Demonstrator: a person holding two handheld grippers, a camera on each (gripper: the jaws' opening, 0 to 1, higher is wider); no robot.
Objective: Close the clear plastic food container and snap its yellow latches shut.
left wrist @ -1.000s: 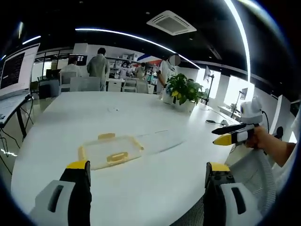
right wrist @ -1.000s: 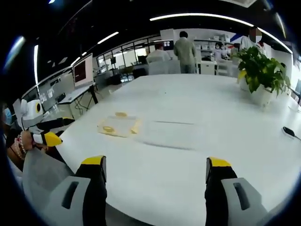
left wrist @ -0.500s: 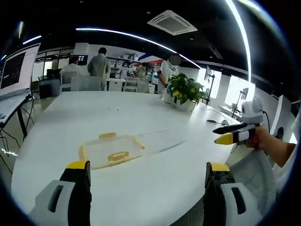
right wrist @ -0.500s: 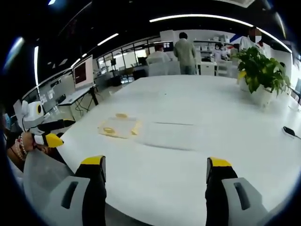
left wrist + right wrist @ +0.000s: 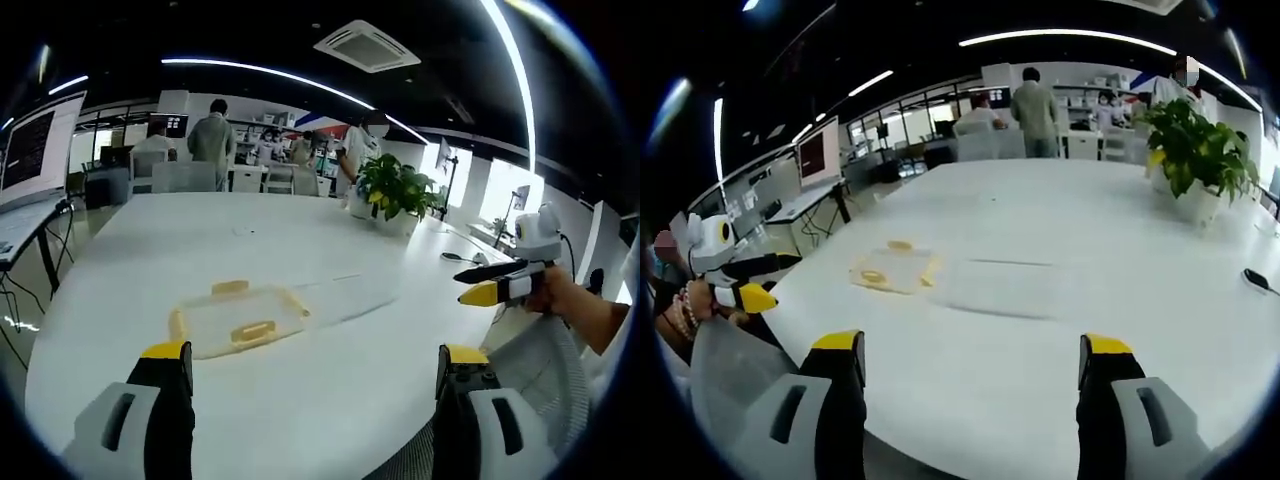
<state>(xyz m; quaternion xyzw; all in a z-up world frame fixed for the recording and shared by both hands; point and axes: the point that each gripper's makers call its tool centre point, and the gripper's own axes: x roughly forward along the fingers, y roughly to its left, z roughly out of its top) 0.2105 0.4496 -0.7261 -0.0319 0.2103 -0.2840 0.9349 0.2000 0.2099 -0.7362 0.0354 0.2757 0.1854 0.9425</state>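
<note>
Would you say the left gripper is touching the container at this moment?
Apart. In the left gripper view, the open left gripper sits short of the container, with bare white table between them.

Clear container walls barely discernible; latch detail too small to tell

Bare white table lies open between both wide-spread grippers and the clear container with its lid lying flat beside it. The potted plant and what looks like a mouse stand well apart.
</note>
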